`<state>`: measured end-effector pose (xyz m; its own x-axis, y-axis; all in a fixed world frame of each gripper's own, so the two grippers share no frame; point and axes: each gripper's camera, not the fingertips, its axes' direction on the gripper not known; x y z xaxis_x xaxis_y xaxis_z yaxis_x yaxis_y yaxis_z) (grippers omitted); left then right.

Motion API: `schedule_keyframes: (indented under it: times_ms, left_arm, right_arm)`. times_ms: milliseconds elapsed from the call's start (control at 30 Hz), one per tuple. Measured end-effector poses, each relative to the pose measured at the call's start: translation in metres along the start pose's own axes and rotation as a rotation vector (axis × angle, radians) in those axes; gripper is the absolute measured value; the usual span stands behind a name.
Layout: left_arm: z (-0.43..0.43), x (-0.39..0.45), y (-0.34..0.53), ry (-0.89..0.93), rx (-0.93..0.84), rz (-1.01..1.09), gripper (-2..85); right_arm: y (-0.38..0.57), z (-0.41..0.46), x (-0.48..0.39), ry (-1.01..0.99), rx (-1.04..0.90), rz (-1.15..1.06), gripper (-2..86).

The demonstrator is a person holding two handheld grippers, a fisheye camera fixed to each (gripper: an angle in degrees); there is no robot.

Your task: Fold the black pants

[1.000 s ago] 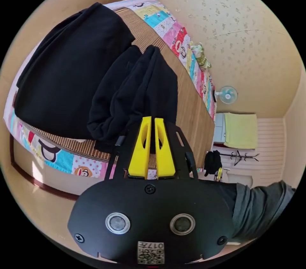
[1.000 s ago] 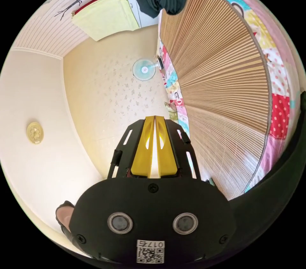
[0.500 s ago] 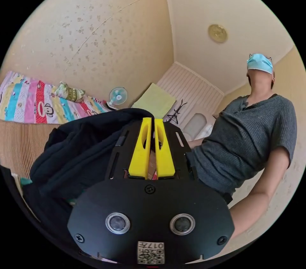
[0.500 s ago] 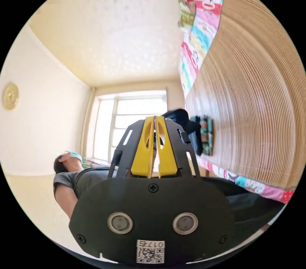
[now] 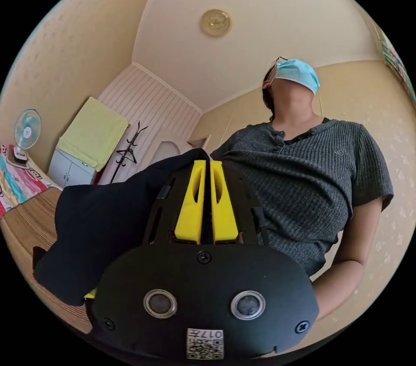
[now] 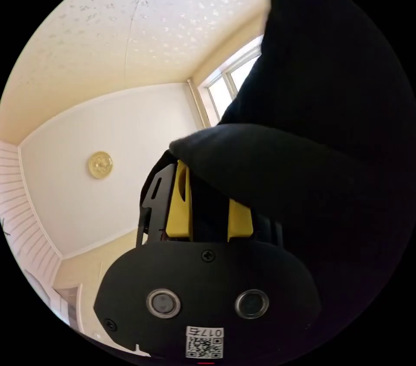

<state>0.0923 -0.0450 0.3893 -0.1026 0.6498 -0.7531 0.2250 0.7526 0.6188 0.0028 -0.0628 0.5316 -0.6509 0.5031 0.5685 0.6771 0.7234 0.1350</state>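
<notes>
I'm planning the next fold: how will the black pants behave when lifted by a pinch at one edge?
Probably floppy: the black pants sag in soft folds beside the left gripper. They look thick, so perhaps fairly heavy. In the right gripper view they drape over the right gripper, so loose parts may swing and unfold.

Soft black cloth pants (image 6: 329,132) drape over the tips of the yellow two-jaw right tongs (image 6: 209,192), whose jaws stand apart.
</notes>
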Motion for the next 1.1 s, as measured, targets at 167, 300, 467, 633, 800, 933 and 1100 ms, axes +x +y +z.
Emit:
schedule_keyframes:
  times_ms: [167, 300, 467, 633, 800, 933, 1100]
  left_arm:
    - [-0.014, 0.013, 0.011, -0.048, 0.016, 0.08, -0.9]
    - [-0.015, 0.039, 0.012, -0.232, -0.052, 0.132, -0.8]
    - [-0.015, 0.045, 0.032, -0.409, -0.074, 0.081, -0.7]
    - [-0.063, 0.04, 0.057, -0.421, 0.186, 0.067, -0.6]
    - [-0.093, 0.004, 0.07, -0.391, 0.389, 0.01, 0.7]
    - [-0.106, -0.02, 0.06, -0.558, 0.384, -0.086, 6.5]
    - [-0.078, -0.034, 0.036, -0.905, 0.115, -0.101, 12.0]
  right_arm:
    - [-0.01, -0.029, -0.076, 0.095, 0.04, -0.24, 0.6]
    - [-0.018, -0.049, -0.124, -0.073, -0.008, -0.449, -0.6]
    - [-0.028, -0.035, -0.177, -0.122, -0.141, -0.644, -0.7]
    - [-0.031, -0.007, -0.229, 0.152, -0.282, -0.734, -0.7]
    - [-0.026, 0.042, -0.258, 0.202, -0.45, -0.86, -0.7]
    - [-0.027, 0.074, -0.275, 0.283, -0.521, -0.946, -0.7]
    - [-0.037, 0.113, -0.297, 0.433, -0.533, -1.038, -0.7]
